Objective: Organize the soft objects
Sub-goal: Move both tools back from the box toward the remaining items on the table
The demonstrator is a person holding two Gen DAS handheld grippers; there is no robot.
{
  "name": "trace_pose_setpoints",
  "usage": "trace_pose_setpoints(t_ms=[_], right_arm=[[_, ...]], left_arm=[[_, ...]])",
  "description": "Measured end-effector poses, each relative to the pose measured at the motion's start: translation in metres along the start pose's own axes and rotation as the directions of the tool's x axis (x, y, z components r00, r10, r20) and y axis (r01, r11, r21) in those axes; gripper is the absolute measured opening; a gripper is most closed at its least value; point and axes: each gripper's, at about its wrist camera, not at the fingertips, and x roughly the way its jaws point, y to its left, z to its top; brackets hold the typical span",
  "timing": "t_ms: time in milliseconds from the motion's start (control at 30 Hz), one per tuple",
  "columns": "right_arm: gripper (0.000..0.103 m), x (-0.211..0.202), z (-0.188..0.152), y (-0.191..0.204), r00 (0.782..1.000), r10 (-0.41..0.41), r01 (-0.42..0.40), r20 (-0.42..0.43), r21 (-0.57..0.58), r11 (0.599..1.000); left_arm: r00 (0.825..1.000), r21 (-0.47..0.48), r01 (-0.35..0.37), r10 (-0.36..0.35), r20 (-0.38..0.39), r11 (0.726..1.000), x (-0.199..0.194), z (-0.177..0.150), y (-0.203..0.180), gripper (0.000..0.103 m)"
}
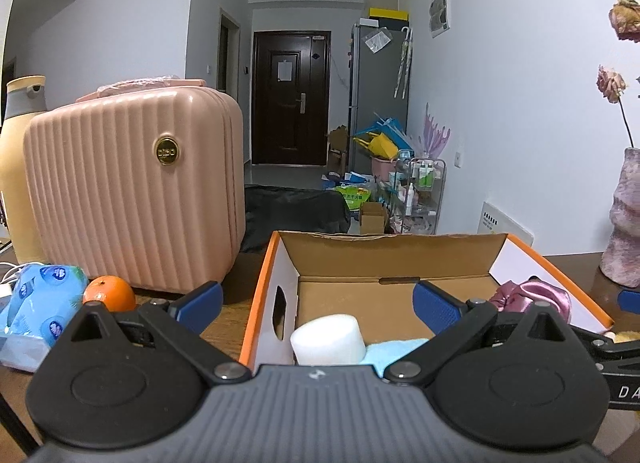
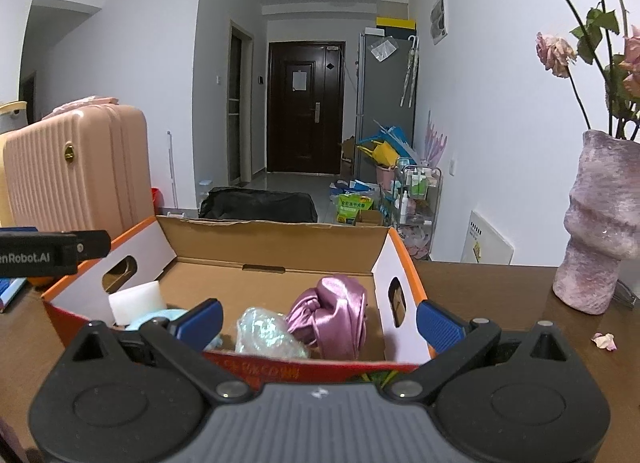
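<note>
While both grippers are held wide apart and empty, the white foam cylinder (image 1: 328, 339) is seen just ahead of the left gripper (image 1: 318, 303), inside the orange-edged cardboard box (image 2: 276, 243); the mauve satin scrunchie (image 2: 334, 313) lies ahead of the right gripper (image 2: 318, 321).

- Box (image 2: 404, 263) on tabletop (image 2: 492, 303), centre.
- In box: foam block (image 2: 134, 301) left, plastic wad (image 2: 268, 333) middle, satin bundle (image 2: 334, 313) right.
- Suitcase (image 1: 132, 191) left of box, orange (image 1: 109, 294) and tissue pack (image 1: 38, 303) before it.
- Vase (image 2: 600, 231) right of box.
</note>
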Motion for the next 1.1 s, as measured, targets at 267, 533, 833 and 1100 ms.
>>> trace_pose_setpoints(t_ms=[267, 533, 833, 1100], right_arm=[[0.103, -0.025, -0.008, 0.003, 1.000, 0.003, -0.003, 0.015, -0.004, 1.000], [0.103, -0.049, -0.017, 0.007, 1.000, 0.008, -0.008, 0.024, -0.006, 1.000], [0.103, -0.077, -0.030, 0.012, 0.999, 0.013, -0.013, 0.029, -0.015, 1.000], [0.103, -0.102, -0.042, 0.017, 0.999, 0.016, -0.016, 0.031, -0.020, 1.000]], left_arm=[[1.000, 0.006, 0.001, -0.002, 0.027, 1.000, -0.026, -0.006, 0.000, 0.103], [0.999, -0.005, 0.001, -0.001, 0.039, 1.000, -0.048, -0.011, 0.006, 0.103], [0.998, -0.005, 0.018, -0.018, 0.058, 1.000, -0.079, -0.016, 0.012, 0.103], [0.998, 0.004, 0.028, -0.028, 0.058, 1.000, -0.106, -0.026, 0.019, 0.103]])
